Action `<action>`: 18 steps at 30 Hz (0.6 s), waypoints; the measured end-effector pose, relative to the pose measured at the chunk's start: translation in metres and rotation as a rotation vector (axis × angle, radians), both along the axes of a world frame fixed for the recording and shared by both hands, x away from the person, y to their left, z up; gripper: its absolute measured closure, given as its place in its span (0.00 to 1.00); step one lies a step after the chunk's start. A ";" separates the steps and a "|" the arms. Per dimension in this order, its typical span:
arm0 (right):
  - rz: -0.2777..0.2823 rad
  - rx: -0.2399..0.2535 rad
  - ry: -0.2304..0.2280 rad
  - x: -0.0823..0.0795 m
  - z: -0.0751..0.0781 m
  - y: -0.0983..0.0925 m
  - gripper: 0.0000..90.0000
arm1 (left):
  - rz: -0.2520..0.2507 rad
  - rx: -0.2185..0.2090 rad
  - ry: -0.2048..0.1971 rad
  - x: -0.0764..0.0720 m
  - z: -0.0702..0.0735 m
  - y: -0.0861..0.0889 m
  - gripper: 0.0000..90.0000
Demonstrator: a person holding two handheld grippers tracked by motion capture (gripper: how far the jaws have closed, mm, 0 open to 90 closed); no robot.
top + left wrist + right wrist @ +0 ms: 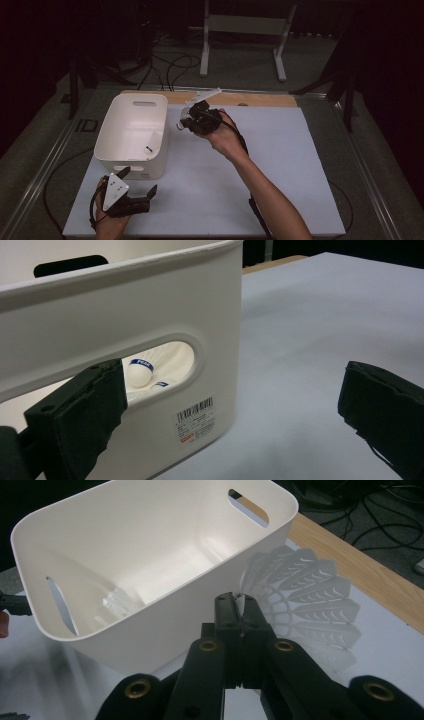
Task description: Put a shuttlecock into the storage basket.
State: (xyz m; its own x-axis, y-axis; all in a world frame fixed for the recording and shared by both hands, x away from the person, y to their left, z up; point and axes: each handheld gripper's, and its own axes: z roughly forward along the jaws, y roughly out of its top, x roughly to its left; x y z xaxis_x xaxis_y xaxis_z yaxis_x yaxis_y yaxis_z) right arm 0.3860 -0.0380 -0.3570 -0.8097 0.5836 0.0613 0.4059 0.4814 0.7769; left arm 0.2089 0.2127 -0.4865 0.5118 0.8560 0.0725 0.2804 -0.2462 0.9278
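A white plastic bin (pixel 131 131) stands at the left of the pale table sheet (pixel 270 165). My right gripper (pixel 187 119) hovers just right of the bin's far corner, shut on the skirt edge of a white shuttlecock (pixel 305 600); its jaws (pixel 239 602) are pressed together. Inside the bin (pixel 150 545) lies another shuttlecock (pixel 119 603), and through the handle slot its white cork with a blue band (pixel 139 371) can be seen. My left gripper (pixel 138 182) rests low by the bin's near wall (pixel 150 340), open with nothing between its fingers (pixel 75 415).
A wooden strip (pixel 260 99) runs along the table's far edge. Beyond it, on the floor, are a white stand (pixel 245 30) and black cables (pixel 170 65). Metal rails (pixel 50 165) border the table on both sides. A barcode label (pixel 196 419) is stuck on the bin's near wall.
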 end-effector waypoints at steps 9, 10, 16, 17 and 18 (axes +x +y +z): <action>-0.003 0.002 -0.008 0.002 0.005 0.004 1.00 | 0.001 -0.001 0.000 0.000 0.000 0.000 0.00; -0.006 0.001 -0.013 0.003 0.006 0.005 1.00 | 0.001 -0.001 -0.001 0.000 0.000 0.000 0.00; -0.012 0.001 -0.011 0.006 0.004 0.005 1.00 | 0.001 0.000 0.000 0.000 0.000 0.000 0.00; -0.012 0.001 -0.011 0.006 0.004 0.005 1.00 | 0.001 0.000 0.000 0.000 0.000 0.000 0.00; -0.016 0.001 -0.010 0.007 0.004 0.005 1.00 | 0.001 -0.001 0.000 0.000 0.000 0.000 0.00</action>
State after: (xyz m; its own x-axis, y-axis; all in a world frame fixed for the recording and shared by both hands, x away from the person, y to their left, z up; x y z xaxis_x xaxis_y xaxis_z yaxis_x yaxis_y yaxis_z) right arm 0.3927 -0.0333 -0.3527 -0.8011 0.5961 0.0542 0.4058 0.4743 0.7813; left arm 0.2088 0.2128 -0.4865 0.5111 0.8565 0.0717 0.2809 -0.2453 0.9279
